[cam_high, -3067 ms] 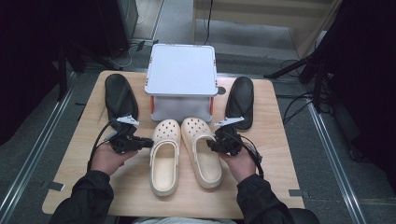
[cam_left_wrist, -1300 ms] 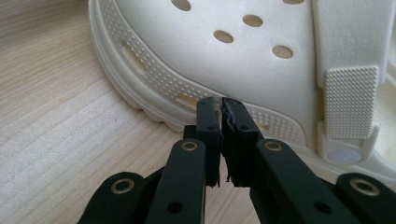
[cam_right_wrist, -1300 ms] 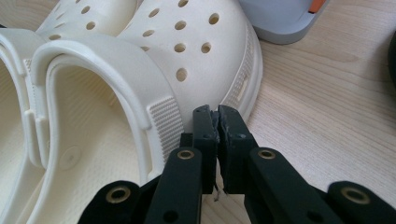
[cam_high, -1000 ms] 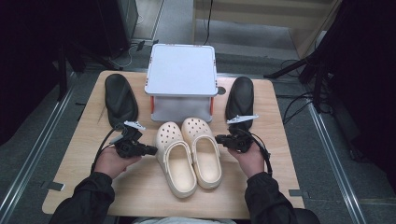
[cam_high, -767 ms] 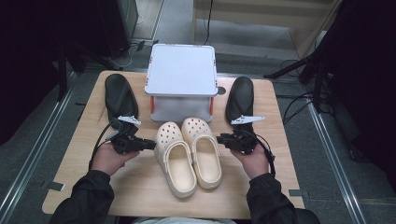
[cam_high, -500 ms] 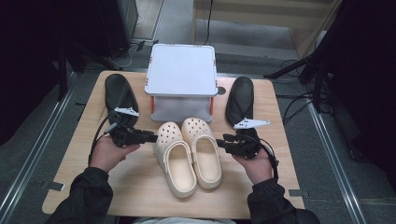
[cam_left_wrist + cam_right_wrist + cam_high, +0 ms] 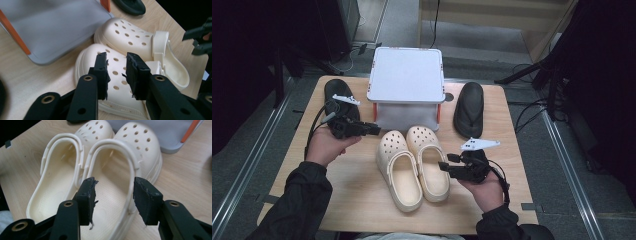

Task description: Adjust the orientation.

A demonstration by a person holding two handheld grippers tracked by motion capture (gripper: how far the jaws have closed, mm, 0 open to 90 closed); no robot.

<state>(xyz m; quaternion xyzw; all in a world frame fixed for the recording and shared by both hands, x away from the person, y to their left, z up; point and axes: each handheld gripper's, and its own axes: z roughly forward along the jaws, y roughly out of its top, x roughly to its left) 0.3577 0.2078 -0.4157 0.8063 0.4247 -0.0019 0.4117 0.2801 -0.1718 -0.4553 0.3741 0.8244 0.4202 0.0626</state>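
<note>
Two cream clogs lie side by side mid-table, toes toward the box: the left clog point(image 7: 399, 172) point(image 7: 113, 75) and the right clog point(image 7: 428, 161) point(image 7: 117, 195). My left gripper point(image 7: 373, 129) point(image 7: 116, 60) hovers left of the clogs' toes. Its jaws have just been closing, but a gap remains with nothing between them. My right gripper point(image 7: 444, 167) point(image 7: 115, 183) hangs beside the right clog's heel. Its jaws have just been opening and stand wide, and the heel strap point(image 7: 112, 147) lies beyond them, untouched.
A grey box with a white lid point(image 7: 406, 75) and orange latches stands behind the clogs. One black sandal point(image 7: 335, 96) lies at the far left, another black sandal point(image 7: 469, 107) at the far right. Bare wooden table point(image 7: 357, 200) runs along the near edge.
The left clog was slid against the right one. Since then both grippers have let go: the left one rose, the right one drew back toward the near edge, its jaws spreading.
</note>
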